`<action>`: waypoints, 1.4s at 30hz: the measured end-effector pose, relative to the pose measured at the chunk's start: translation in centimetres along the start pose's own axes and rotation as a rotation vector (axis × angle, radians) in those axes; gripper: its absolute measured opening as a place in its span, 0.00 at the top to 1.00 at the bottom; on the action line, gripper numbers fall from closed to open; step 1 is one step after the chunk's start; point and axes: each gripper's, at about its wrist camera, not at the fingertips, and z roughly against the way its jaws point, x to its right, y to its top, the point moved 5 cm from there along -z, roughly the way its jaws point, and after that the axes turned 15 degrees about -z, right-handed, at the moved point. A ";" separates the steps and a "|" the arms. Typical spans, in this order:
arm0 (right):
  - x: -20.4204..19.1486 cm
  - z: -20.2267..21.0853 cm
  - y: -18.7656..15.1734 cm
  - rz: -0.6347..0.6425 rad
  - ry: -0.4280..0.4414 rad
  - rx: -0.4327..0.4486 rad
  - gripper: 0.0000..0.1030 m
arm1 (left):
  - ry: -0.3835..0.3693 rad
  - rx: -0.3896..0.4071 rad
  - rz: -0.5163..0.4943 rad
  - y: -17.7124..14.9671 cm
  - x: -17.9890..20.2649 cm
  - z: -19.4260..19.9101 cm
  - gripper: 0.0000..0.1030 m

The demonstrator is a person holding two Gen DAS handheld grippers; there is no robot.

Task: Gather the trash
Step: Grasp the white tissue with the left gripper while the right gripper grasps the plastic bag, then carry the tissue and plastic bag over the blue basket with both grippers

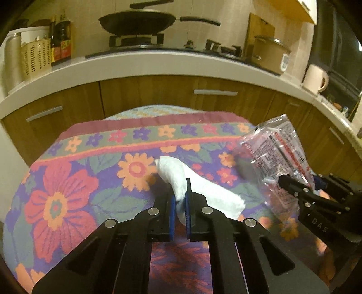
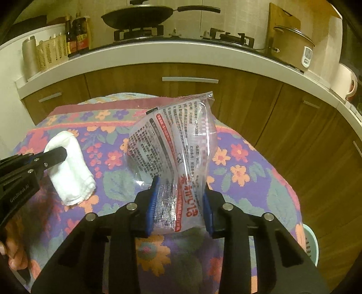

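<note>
A crumpled white tissue (image 1: 172, 171) lies on the flowered tablecloth (image 1: 67, 199), and my left gripper (image 1: 179, 190) is shut on its near part between the blue pads. The tissue (image 2: 70, 176) and left gripper (image 2: 61, 153) also show at the left of the right wrist view. A clear plastic wrapper (image 2: 172, 135) with red and black print stands up off the cloth, pinched at its lower end by my right gripper (image 2: 181, 184). In the left wrist view the wrapper (image 1: 278, 144) and right gripper (image 1: 282, 181) sit at the right edge.
Behind the table runs a white counter (image 1: 158, 65) over wooden cabinets, carrying a wok (image 1: 138, 21) on the stove, sauce bottles (image 1: 61, 38), a rice cooker (image 1: 270, 54) and a white jug (image 1: 314, 78). A pale green basket (image 2: 313, 244) sits low beside the table's right edge.
</note>
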 end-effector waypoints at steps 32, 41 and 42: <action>23.4 13.1 -2.3 -0.220 -0.104 0.207 0.71 | -0.181 0.426 -0.119 7.6 24.2 8.9 0.96; 33.2 12.0 -6.1 -0.299 -0.165 0.165 0.71 | -0.297 0.351 -0.180 5.3 36.6 6.5 0.96; 33.8 11.6 -6.4 -0.302 -0.166 0.159 0.71 | -0.293 0.338 -0.195 4.8 37.9 5.8 0.96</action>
